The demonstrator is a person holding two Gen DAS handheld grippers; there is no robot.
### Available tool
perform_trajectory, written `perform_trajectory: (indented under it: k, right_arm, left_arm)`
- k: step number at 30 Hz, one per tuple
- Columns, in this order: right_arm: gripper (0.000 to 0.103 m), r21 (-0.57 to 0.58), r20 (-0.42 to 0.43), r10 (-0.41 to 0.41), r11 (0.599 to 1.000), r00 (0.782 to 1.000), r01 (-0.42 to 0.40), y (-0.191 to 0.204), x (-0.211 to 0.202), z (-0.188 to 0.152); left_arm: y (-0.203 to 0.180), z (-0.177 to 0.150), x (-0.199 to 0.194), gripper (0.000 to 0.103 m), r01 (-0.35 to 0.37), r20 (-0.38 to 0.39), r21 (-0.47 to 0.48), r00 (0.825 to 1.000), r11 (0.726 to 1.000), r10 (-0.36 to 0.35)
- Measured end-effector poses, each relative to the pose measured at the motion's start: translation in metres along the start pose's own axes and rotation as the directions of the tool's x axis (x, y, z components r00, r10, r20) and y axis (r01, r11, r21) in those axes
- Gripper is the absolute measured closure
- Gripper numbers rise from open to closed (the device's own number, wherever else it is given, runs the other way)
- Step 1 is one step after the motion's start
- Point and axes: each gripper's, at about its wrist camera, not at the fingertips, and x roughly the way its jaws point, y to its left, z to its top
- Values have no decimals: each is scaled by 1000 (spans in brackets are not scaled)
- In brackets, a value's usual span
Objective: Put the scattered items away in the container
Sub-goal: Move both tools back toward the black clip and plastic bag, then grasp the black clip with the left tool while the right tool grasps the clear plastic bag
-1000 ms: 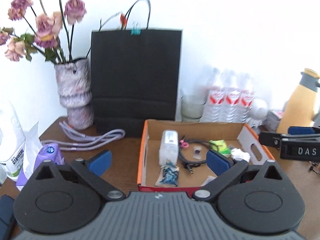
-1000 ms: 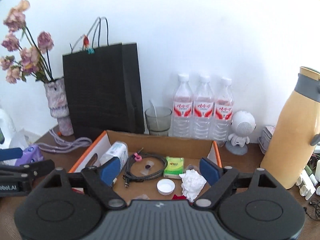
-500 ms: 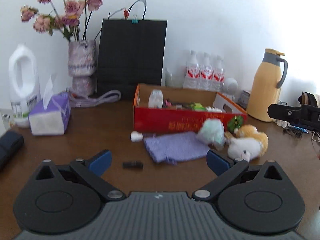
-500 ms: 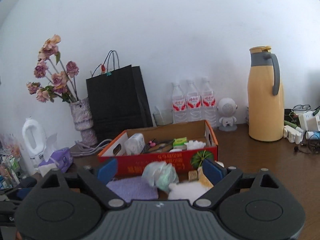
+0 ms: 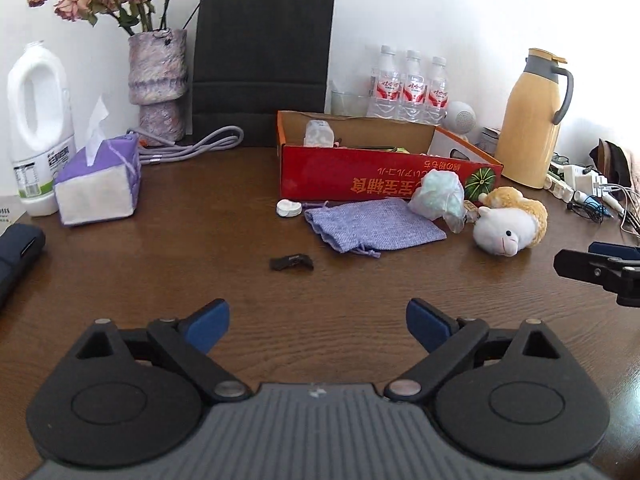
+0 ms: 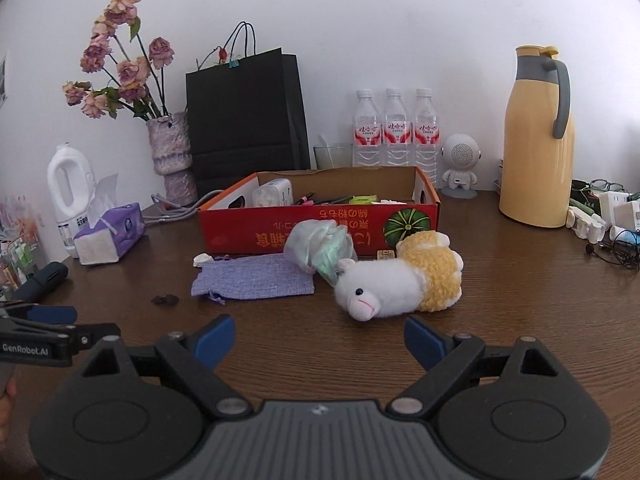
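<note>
Box [image 6: 320, 220]: red cardboard, open top, straight ahead of both tools, already holding a white bottle, cables and small packets.
Plush sheep [image 6: 396, 284]: white and yellow, on its side just ahead of the right tool, in front of the box.
Wrapped bundle [image 6: 320, 248]: pale green in clear plastic, touching the sheep's head and leaning on the box front.
Purple pouch [image 5: 372, 226]: flat on the surface, ahead of the left tool, near the box.
White cap [image 5: 289, 209]: just beside the pouch's far left corner.
Dark clip [image 5: 291, 262]: small, alone, directly ahead of the left tool.
Left tool [image 5: 318, 322]: jaws spread wide, nothing between them, low over the surface [image 5: 200, 240].
Right tool [image 6: 318, 338]: jaws spread wide, empty.
Background: tissue pack [image 5: 98, 182] ahead-left, yellow jug [image 6: 536, 140] ahead-right.
</note>
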Motion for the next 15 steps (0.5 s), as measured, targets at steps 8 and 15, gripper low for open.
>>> perform_trajectory:
  k: [8,15]
  right_arm:
    - [13,-68,-52,0,998,999,-3,9,71,44]
    - [19,-118,-78,-3,993,997,-6,19,138,70]
  left_arm:
    - [6,31,71,31,-16,-91,36,996,999,19]
    - [17,35,99,57,-55,-123,6,991,998,55]
